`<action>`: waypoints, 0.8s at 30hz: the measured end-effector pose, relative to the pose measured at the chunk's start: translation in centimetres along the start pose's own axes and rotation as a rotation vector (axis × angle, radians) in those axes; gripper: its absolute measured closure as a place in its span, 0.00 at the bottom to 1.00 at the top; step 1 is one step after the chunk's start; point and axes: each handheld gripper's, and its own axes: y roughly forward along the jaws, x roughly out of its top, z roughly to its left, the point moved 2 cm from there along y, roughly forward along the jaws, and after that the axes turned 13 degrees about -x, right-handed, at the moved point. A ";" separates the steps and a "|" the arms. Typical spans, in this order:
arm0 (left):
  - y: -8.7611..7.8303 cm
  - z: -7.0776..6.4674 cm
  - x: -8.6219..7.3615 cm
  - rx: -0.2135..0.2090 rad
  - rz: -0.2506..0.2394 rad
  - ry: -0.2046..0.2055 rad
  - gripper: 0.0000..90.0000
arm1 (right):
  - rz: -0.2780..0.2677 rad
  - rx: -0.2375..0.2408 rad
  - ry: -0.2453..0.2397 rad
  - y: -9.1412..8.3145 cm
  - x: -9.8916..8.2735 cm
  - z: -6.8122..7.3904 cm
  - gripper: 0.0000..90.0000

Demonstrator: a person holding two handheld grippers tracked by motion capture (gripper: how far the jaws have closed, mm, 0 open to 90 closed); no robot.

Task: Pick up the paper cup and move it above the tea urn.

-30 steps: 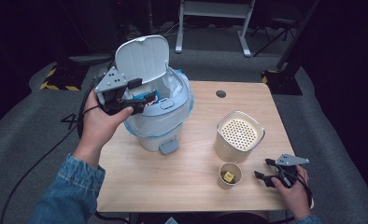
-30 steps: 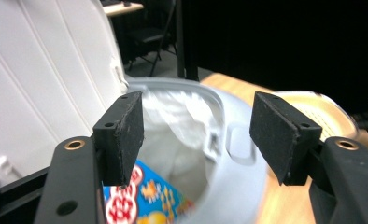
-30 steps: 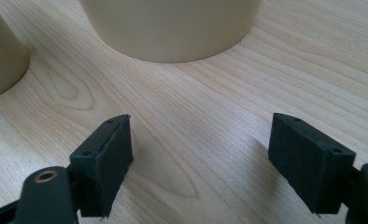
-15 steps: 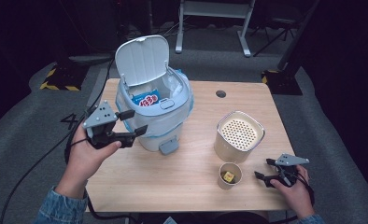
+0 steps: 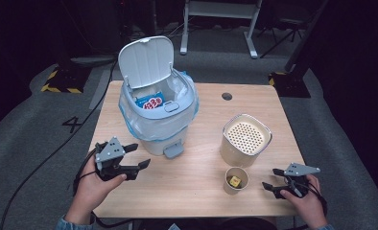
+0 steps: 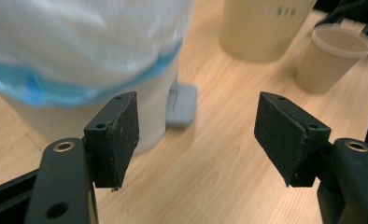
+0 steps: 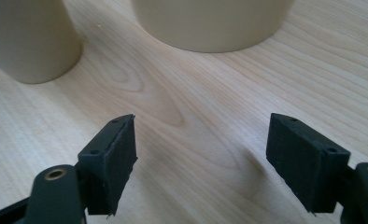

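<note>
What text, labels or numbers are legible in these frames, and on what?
"4": white numeral on the grey floor left of the table.
Blue packet inside the open white bin: red characters on a white patch, too blurred to read.
Beige canister, paper cup and both grippers: no lettering visible.

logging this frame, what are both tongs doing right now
Left tongs: open, holding nothing, jaws just opening wider.
Right tongs: open, holding nothing, jaws just closing partway.
</note>
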 end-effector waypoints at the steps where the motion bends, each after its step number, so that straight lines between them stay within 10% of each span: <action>1: 0.1 0.1 -0.3 0.000 0.002 -0.003 0.35 | -0.002 0.002 -0.003 -0.1 0.0 0.1 0.27; 24: 5.8 1.5 -6.8 0.009 0.173 -0.129 0.23 | -0.025 0.081 -0.066 -1.7 0.6 2.7 0.29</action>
